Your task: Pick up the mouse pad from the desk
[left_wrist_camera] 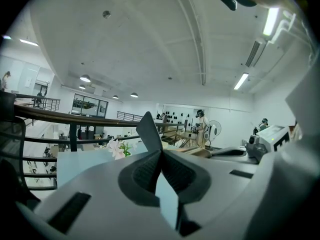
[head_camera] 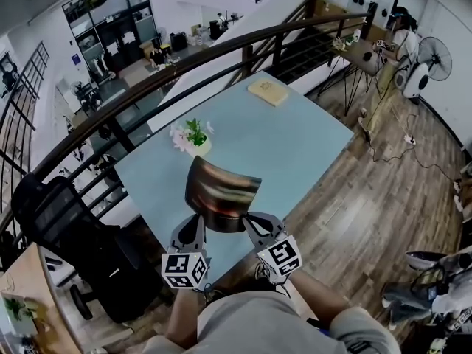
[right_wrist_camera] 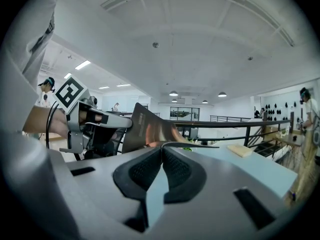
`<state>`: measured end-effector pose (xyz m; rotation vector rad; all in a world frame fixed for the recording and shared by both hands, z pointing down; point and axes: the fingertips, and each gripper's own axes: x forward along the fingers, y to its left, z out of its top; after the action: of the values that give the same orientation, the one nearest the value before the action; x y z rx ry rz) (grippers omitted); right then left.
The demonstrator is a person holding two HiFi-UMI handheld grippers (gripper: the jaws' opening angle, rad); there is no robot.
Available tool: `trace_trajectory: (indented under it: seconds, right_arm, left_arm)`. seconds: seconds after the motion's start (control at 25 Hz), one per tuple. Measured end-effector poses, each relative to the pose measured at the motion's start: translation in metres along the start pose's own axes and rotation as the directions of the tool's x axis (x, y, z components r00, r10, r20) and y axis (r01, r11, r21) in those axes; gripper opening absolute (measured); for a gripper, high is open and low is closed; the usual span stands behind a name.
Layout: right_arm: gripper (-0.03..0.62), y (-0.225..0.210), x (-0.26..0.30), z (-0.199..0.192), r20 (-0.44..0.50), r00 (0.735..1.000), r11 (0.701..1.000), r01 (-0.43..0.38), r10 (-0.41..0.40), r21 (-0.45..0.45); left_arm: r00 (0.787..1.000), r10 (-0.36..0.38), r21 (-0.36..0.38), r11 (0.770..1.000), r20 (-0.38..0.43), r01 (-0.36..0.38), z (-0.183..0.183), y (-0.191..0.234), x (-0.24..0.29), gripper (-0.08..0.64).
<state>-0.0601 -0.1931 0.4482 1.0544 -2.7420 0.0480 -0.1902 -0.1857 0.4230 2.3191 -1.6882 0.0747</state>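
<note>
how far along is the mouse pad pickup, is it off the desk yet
Done: the mouse pad is off the blue desk, bowed in the air above it. In hand: the left gripper and right gripper are each shut on a near corner. Left: seemingly nothing of the pickup itself, only carrying it away.

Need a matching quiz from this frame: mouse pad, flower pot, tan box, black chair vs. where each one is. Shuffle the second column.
1. mouse pad
2. flower pot
3. tan box
4. black chair

A. lying at the far end of the desk
B. beside the desk, at the left of the head view
C. held up, pinched by the left gripper and right gripper
D. standing on the desk just beyond the pad

Pairs: 1-C, 2-D, 3-A, 4-B
</note>
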Motion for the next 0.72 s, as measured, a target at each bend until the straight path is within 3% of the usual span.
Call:
trace_trajectory:
  seconds: [0.72]
  right_arm:
    - [0.018, -0.0071, 0.0022, -0.0002, 0.008, 1.0, 1.0, -0.004, 0.004, 0.013]
  left_arm:
    - [1.0, -0.005, 0.003, 1.0, -0.004, 0.005, -0.0011, -0.003, 0.0072, 0.023]
